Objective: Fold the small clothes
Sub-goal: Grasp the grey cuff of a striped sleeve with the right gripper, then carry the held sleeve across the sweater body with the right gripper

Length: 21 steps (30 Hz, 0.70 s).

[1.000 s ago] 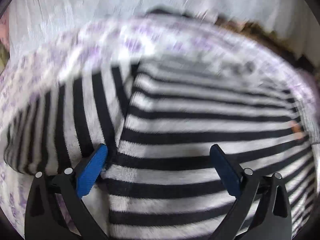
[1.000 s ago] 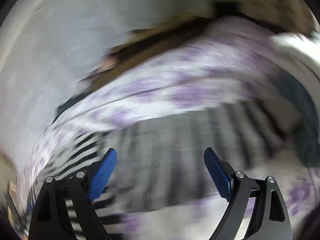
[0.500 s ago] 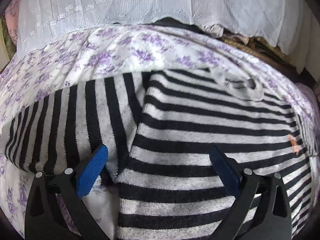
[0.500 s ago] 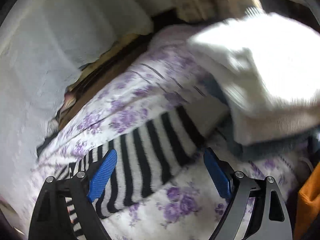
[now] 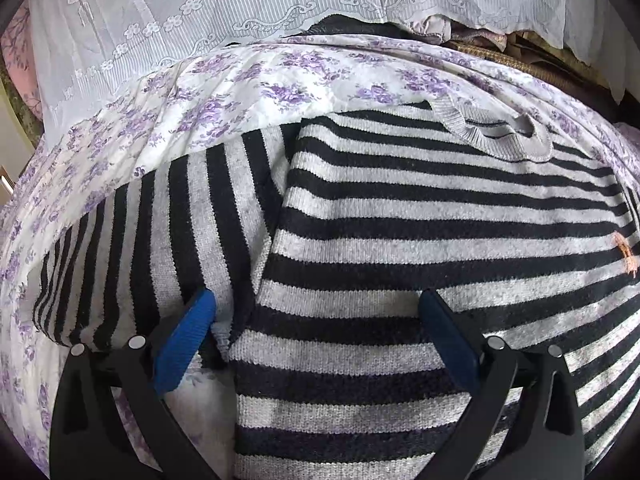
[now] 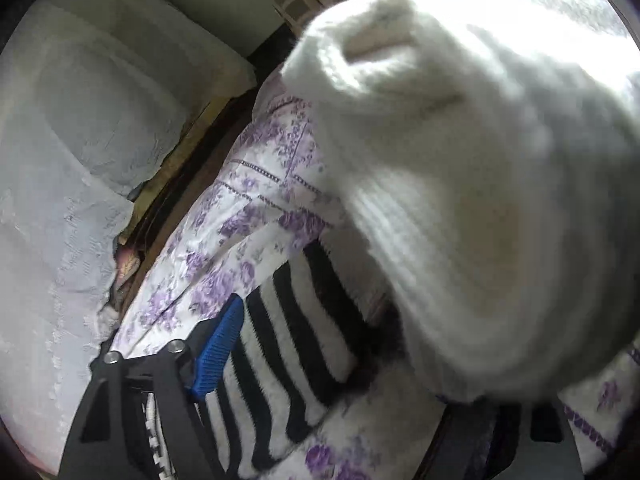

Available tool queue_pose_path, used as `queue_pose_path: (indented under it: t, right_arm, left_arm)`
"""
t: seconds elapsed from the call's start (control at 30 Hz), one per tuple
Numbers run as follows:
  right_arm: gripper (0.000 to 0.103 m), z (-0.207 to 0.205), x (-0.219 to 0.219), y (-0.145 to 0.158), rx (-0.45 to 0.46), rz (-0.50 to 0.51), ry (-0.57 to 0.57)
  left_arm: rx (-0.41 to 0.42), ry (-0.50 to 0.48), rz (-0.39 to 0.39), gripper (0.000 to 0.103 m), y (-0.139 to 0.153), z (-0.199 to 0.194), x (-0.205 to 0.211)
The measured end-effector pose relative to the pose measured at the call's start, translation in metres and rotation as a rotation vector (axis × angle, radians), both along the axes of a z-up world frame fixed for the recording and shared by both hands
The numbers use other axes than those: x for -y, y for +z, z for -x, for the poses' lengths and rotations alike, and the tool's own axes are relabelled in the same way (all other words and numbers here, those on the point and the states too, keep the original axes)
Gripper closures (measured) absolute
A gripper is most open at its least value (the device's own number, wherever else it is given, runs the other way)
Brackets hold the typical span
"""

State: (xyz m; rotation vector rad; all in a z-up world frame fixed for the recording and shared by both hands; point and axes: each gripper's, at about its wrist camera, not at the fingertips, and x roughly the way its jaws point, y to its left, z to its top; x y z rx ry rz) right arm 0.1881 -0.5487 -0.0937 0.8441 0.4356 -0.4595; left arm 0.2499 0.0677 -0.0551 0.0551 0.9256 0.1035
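Note:
A black-and-grey striped sweater (image 5: 420,240) lies flat on a floral purple sheet (image 5: 260,80), its left sleeve (image 5: 160,240) spread out to the side and its neckline (image 5: 496,136) at the far end. My left gripper (image 5: 316,320) is open just above the sweater's body near the armpit, holding nothing. In the right wrist view the striped right sleeve (image 6: 304,328) lies on the sheet (image 6: 260,208). My right gripper (image 6: 332,360) is open over this sleeve; its right finger is hidden behind a white knitted garment (image 6: 480,180).
A white lace cloth (image 5: 240,12) hangs at the far edge of the sheet. The white knitted garment fills the right of the right wrist view, close to the camera. A dark gap and woven material (image 5: 520,56) lie behind the sheet.
The left gripper has held nearly still over the sweater. The right gripper has swung right along the sleeve towards the white knitted garment, which now fills much of its view.

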Motion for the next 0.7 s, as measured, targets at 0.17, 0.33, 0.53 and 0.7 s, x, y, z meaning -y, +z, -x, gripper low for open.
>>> queue_pose_path:
  t: [0.17, 0.33, 0.53, 0.7]
  right_arm:
    - [0.094, 0.001, -0.005, 0.005, 0.038, 0.019, 0.037]
    - [0.095, 0.004, -0.029, 0.026, 0.080, 0.115, 0.094]
    - [0.095, -0.002, -0.060, 0.043, 0.105, 0.174, 0.190]
    - [0.095, -0.009, -0.087, 0.055, 0.098, 0.214, 0.267]
  left_arm:
    - [-0.001, 0.001, -0.001, 0.004, 0.000, 0.000, 0.000]
    - [-0.003, 0.002, -0.012, 0.004, -0.001, -0.001, 0.000]
    - [-0.007, 0.003, -0.025, 0.004, -0.003, -0.002, 0.002]
    - [-0.007, 0.004, -0.026, 0.004, -0.003, -0.003, 0.002]
